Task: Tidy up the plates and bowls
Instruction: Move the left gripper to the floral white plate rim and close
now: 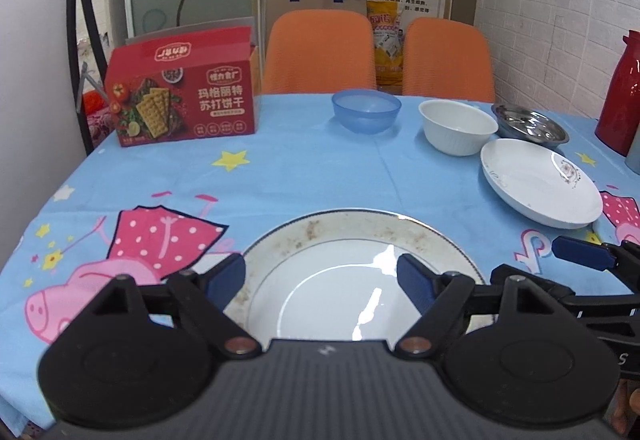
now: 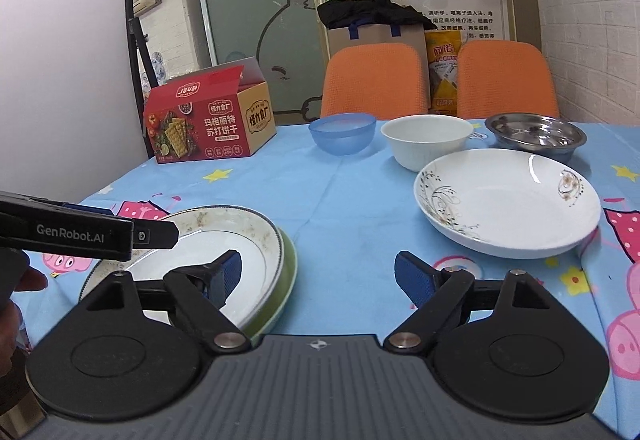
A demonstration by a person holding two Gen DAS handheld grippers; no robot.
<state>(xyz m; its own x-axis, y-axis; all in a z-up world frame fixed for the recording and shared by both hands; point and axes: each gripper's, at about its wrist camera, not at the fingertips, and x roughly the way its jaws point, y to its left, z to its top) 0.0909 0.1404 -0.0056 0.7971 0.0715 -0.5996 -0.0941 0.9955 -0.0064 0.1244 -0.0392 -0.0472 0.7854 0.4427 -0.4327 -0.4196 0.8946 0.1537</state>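
Note:
A white plate with a stained gilt rim [image 1: 360, 240] lies on the table right under my open, empty left gripper [image 1: 322, 276]. In the right wrist view this plate [image 2: 256, 240] rests on a green plate [image 2: 290, 264]. My right gripper [image 2: 318, 272] is open and empty, just right of that stack. A floral white plate [image 2: 508, 199] lies to the right; it also shows in the left wrist view [image 1: 540, 187]. Behind it stand a blue plastic bowl [image 2: 342, 133], a white bowl [image 2: 426, 141] and a steel dish [image 2: 536, 133].
A red cracker box [image 1: 184, 99] stands at the back left of the table with the blue cartoon cloth [image 1: 320, 167]. Two orange chairs [image 1: 320, 51] stand behind the far edge. A red thermos [image 1: 620, 95] stands at the right edge.

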